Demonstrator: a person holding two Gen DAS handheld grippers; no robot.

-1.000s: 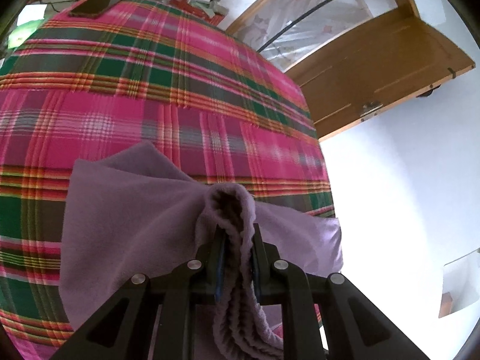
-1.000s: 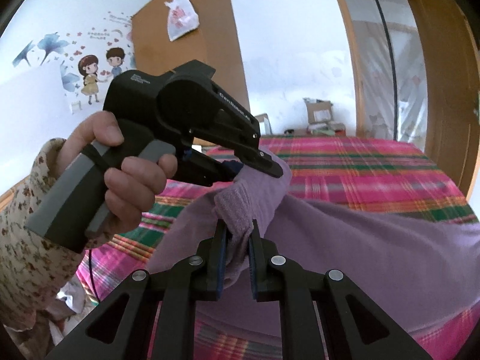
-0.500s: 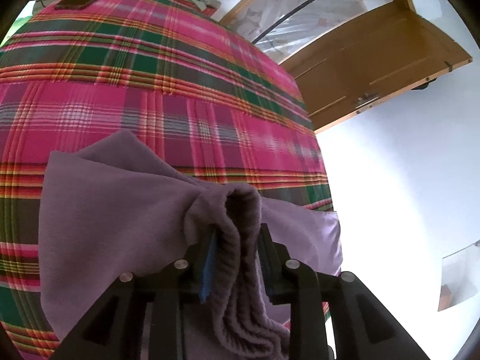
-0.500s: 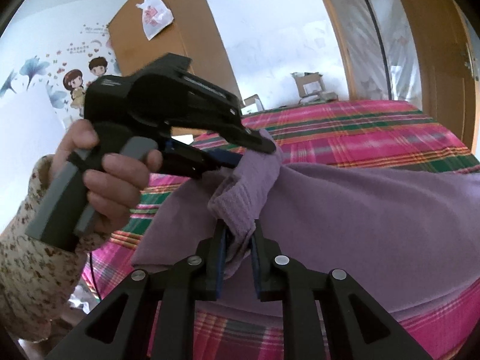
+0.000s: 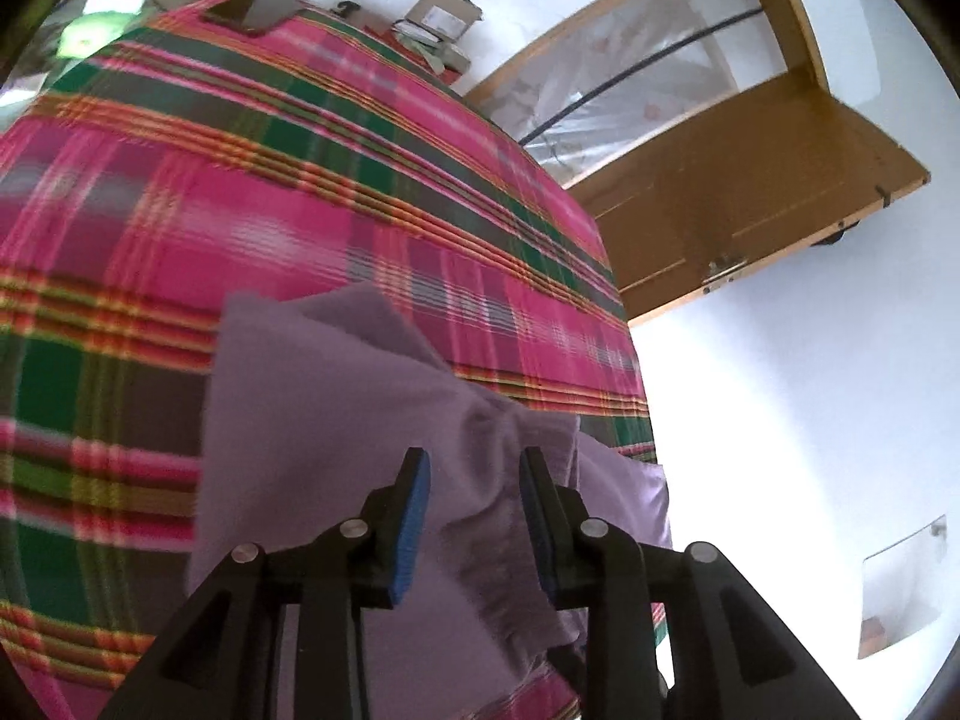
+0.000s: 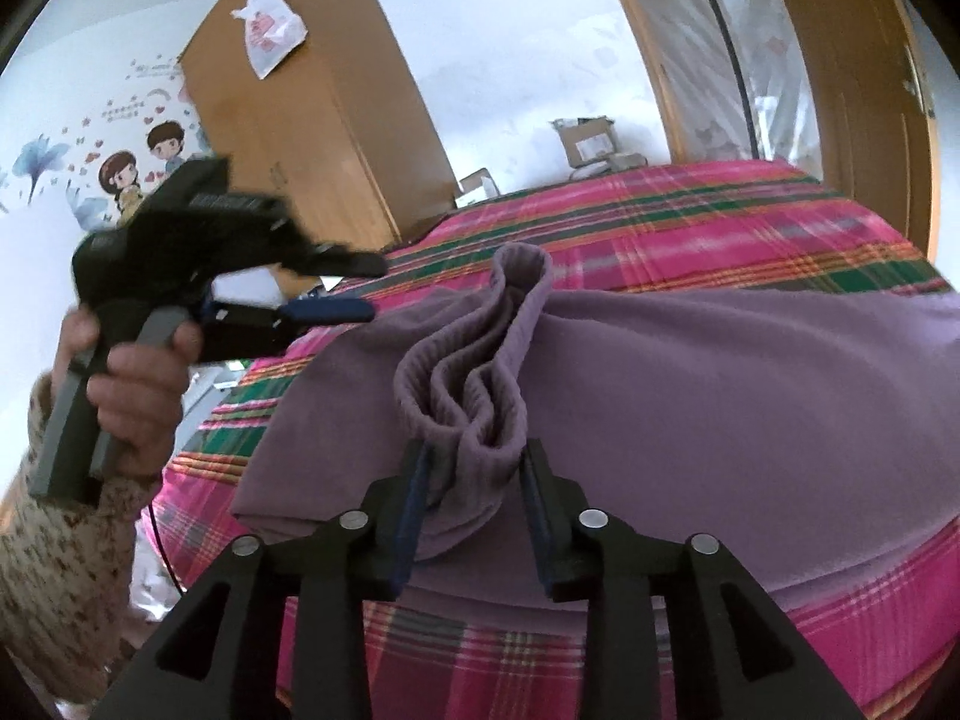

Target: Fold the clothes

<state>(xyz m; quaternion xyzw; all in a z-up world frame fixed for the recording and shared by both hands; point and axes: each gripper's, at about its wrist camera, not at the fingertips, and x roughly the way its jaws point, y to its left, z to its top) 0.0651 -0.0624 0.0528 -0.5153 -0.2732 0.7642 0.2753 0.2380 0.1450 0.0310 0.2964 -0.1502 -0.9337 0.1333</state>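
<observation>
Person's hand [image 6: 129,396] in right view only, tongs opening

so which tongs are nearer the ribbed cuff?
Right. The right tongs straddle the ribbed cuff, jaws opening with its end between them. The left tongs sit off to its left in the right wrist view, clear of the cloth, jaws opening.
</observation>
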